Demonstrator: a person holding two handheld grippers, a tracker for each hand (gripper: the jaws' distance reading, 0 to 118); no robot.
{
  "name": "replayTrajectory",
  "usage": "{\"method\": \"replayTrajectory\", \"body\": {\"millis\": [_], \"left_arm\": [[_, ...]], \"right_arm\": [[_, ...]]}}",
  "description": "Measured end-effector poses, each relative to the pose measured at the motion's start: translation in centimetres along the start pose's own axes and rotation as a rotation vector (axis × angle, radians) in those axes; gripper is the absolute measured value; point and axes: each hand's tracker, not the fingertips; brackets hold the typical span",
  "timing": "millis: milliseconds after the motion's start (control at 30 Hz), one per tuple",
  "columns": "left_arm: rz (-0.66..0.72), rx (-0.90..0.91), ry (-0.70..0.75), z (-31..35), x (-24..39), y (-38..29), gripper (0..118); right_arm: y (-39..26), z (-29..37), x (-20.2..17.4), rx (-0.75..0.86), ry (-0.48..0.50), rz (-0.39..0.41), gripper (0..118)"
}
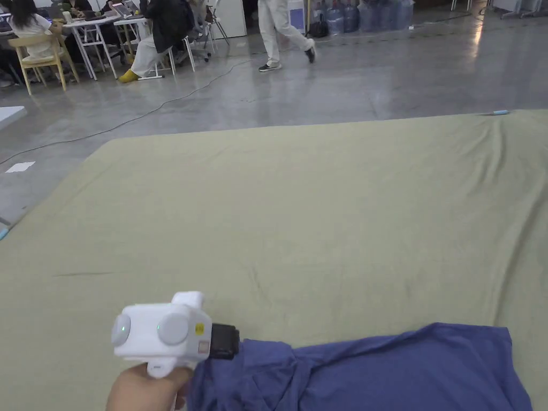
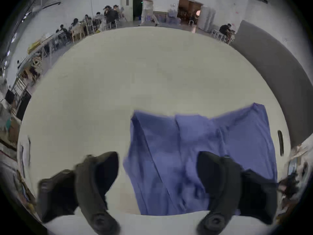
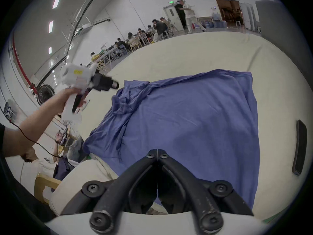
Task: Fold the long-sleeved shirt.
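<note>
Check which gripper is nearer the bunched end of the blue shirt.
Left. The left gripper, jaws open, is just beside the bunched end, apart from it. The right gripper, jaws shut, is over the flat part of the shirt, farther off.

We see the shirt [image 3: 194, 120] as soft, matt blue cloth, creased. The table [image 1: 321, 214] wears a matt olive cloth cover. The left claw [image 2: 157, 176] has matt black rubbery jaws and a smooth white plastic body. The floor [image 1: 374, 80] looks polished, glossy concrete.
</note>
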Motion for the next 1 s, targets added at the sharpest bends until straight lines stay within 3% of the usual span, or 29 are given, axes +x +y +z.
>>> {"method": "replayTrajectory", "body": {"millis": [33, 133, 200, 233, 267, 300, 333, 367, 400, 467, 600, 633, 700, 733, 867, 933, 1000], "left_arm": [[0.015, -0.021, 0.001, -1.1, -0.1, 0.6, 102], [0.086, -0.029, 0.021, -3.9, -0.5, 2.2, 102], [0.033, -0.082, 0.013, -4.8, -0.3, 2.1, 102], [0.032, -0.183, -0.033, -5.3, 0.3, 1.5, 95], [0.027, -0.138, -0.008, -4.7, 0.5, 1.2, 74], [0.035, -0.128, -0.017, -4.1, 0.8, 1.5, 44], [0.029, -0.127, -0.051, -3.1, 1.1, 1.4, 36], [0.038, -0.151, -0.126, -2.6, 1.6, 1.4, 19], [0.011, -0.149, -0.09, -2.2, 2.1, 1.5, 1], [-0.058, -0.132, -0.074, -1.2, 2.4, 1.7, 1], [-0.04, -0.086, -0.083, 0.9, 2.0, 2.5, 1], [-0.036, -0.083, -0.084, 1.2, 1.8, 2.6, 1], [-0.028, -0.086, -0.092, 1.5, 1.6, 2.8, 1], [-0.025, -0.087, -0.092, 1.9, 1.4, 2.5, 1], [-0.028, -0.099, -0.092, 2.3, 1.0, 1.8, 1], [-0.03, -0.107, -0.093, 2.3, 0.9, 1.4, 1], [-0.03, -0.117, -0.093, 2.0, 0.5, 1.2, 1]], "right_arm": [[0.0, 0.0, 0.2, -0.004, -0.004, -0.001, 0], [0.3, 0.0, 1.0, -0.017, -0.039, -0.009, 0], [1.0, 0.1, 1.5, -0.038, -0.081, -0.01, 0], [1.4, 0.2, 1.9, -0.046, -0.099, -0.005, 0], [2.0, 0.2, 2.3, -0.053, -0.127, 0.001, 0], [2.8, 0.3, 2.8, -0.065, -0.153, 0.01, 0], [3.7, 0.3, 3.3, -0.077, -0.175, 0.025, 0], [5.0, 0.1, 3.9, -0.088, -0.212, 0.042, 0], [6.7, -0.3, 4.7, -0.097, -0.259, 0.041, 0], [10.4, -1.1, 6.8, -0.131, -0.31, -0.015, 0], [18.9, -4.1, 12.6, -0.161, -0.329, -0.225, 0], [20.4, -5.1, 13.7, -0.167, -0.324, -0.261, 19], [23.0, -7.2, 16.0, -0.189, -0.305, -0.345, 92], [23.7, -8.2, 16.8, -0.223, -0.322, -0.379, 118], [24.8, -12.1, 19.1, -0.299, -0.43, -0.466, 118], [24.4, -12.9, 19.3, -0.293, -0.426, -0.451, 118], [23.9, -13.4, 18.5, -0.326, -0.485, -0.402, 112]]}}
